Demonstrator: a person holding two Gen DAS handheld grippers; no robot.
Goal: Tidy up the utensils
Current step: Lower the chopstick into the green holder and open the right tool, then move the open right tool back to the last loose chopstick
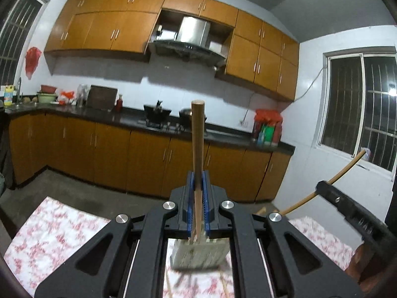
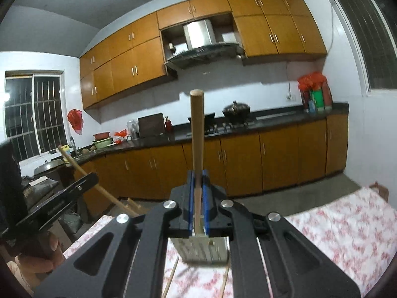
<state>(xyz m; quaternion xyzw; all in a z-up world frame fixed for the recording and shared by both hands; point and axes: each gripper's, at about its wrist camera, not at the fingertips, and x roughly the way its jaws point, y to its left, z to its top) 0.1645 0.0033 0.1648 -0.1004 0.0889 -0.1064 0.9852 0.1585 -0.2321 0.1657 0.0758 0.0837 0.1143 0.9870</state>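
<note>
Left tool (image 1: pixel 198 188) and right tool (image 2: pixel 198 188) each clamp a round pale-wood utensil handle (image 1: pixel 197 134) (image 2: pixel 197 129), raised above the floral-clothed tabletop (image 1: pixel 49 233). Beneath them sits a pale slotted holder (image 1: pixel 198 254), with thin sticks (image 2: pixel 171 280) loose on the cloth; sorting appears barely begun.

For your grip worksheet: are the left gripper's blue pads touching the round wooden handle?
Touching. The left wrist view shows the left gripper with both blue pads pressed against the round wooden handle.

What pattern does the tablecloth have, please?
White tablecloth with a pink-red floral print, clearest in the right wrist view.
</note>
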